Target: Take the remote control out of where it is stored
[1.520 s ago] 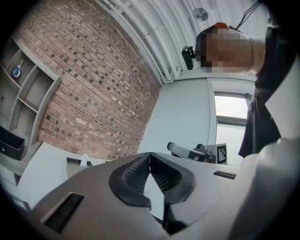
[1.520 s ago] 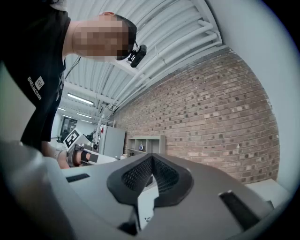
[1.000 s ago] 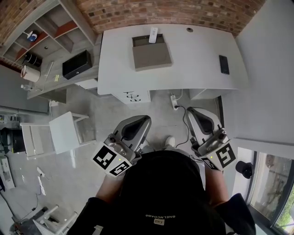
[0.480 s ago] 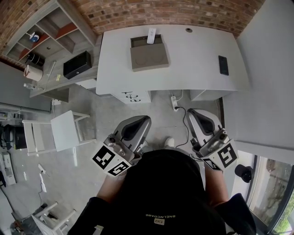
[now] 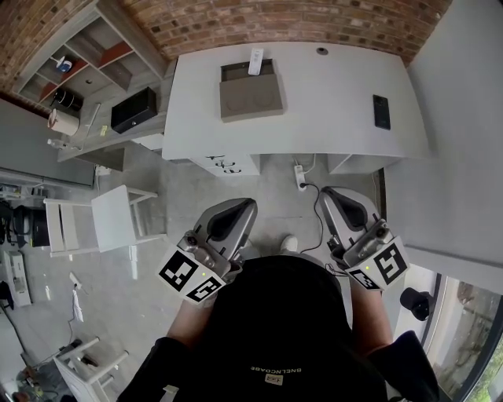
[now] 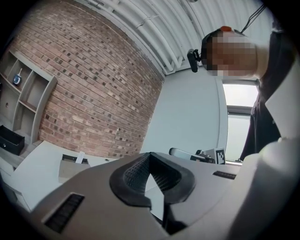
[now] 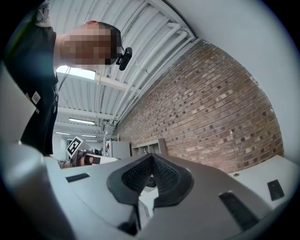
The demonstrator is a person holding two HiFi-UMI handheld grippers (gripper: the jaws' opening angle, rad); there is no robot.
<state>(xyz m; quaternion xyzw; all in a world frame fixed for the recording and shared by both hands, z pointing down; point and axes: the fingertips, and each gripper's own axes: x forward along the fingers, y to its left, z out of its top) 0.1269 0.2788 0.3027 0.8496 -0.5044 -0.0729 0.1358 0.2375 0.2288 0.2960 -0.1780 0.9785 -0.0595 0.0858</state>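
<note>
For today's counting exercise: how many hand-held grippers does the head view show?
2. The left hand-held gripper is left of centre, the right hand-held gripper right of centre; none seems hidden.

White table, red-brown brick, grey grippers

At the far edge of the white table [image 5: 330, 102] are a white remote control [image 5: 256, 60] and a taupe box [image 5: 250, 96], and near the right edge a black flat device [image 5: 381, 111]. The brick wall [image 5: 275, 20] is red-brown with pale joints. The left gripper [image 6: 150, 155] and right gripper [image 7: 151, 157] are pale grey with black ribbed pads [image 6: 136, 174].

Right gripper [image 7: 151, 161] jaws closed, pads meeting at the tips; brick wall [image 7: 211, 108] behind; white worktop [image 7: 258, 176] at right carries a small dark slab [image 7: 275, 190]
</note>
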